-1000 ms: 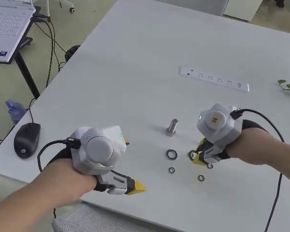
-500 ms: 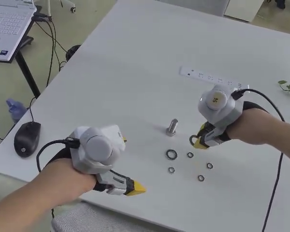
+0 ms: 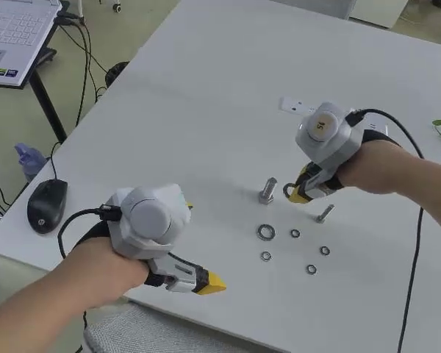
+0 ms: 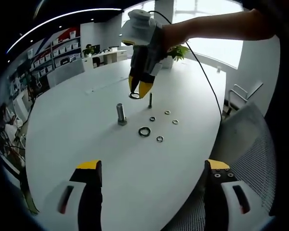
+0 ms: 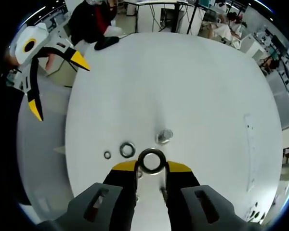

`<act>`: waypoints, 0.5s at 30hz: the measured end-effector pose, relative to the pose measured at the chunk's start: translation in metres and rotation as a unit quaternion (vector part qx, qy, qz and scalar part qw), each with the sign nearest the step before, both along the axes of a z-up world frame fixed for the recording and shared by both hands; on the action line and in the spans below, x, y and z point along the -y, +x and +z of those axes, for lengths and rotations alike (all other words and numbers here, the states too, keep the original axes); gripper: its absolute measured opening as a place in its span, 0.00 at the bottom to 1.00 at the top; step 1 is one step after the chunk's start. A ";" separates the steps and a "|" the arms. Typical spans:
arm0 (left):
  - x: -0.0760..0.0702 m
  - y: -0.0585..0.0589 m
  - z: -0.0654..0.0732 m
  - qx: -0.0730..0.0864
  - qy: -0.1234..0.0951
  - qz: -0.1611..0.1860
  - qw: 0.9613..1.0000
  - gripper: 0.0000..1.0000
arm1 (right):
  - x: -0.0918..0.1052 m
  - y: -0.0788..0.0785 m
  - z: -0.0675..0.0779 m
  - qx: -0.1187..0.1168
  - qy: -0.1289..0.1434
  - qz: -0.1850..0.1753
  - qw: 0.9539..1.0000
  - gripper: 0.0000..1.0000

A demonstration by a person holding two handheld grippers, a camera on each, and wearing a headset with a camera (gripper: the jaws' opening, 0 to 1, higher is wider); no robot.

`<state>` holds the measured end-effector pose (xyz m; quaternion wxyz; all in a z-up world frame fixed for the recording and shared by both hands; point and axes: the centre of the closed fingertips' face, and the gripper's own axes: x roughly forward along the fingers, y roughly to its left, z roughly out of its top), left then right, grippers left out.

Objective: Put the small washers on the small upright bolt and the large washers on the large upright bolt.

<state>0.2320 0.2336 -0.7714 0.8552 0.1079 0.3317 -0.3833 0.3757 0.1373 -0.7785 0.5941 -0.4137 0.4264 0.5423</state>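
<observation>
While your right tongs (image 5: 151, 167) clamp a large washer (image 5: 151, 151), the upright large bolt (image 5: 164, 136) stands just ahead of them; your left tongs (image 4: 152, 166) gape, farther off

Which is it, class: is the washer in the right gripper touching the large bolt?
Apart. In the left gripper view, bare table shows between the washer, held by the right gripper, and the large bolt.

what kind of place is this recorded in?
Probably an open-plan office or lab workspace: a large white table with a power strip and a computer mouse on it, an open laptop on a stand beside it, and a mesh office chair.
</observation>
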 end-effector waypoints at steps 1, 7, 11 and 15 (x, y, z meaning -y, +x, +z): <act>-0.001 0.001 0.000 0.000 -0.003 0.003 1.000 0.88 | -0.002 0.001 0.000 0.000 0.001 -0.001 1.000 0.21; 0.000 0.003 0.001 0.000 -0.011 0.007 1.000 0.89 | -0.008 0.004 0.000 0.001 0.003 -0.002 1.000 0.21; 0.000 0.003 0.001 0.000 -0.015 0.007 1.000 0.90 | -0.011 0.006 0.000 0.000 0.004 -0.001 1.000 0.21; 0.000 0.003 0.002 0.001 -0.019 0.007 1.000 0.90 | -0.015 0.007 -0.001 0.000 0.002 0.001 1.000 0.21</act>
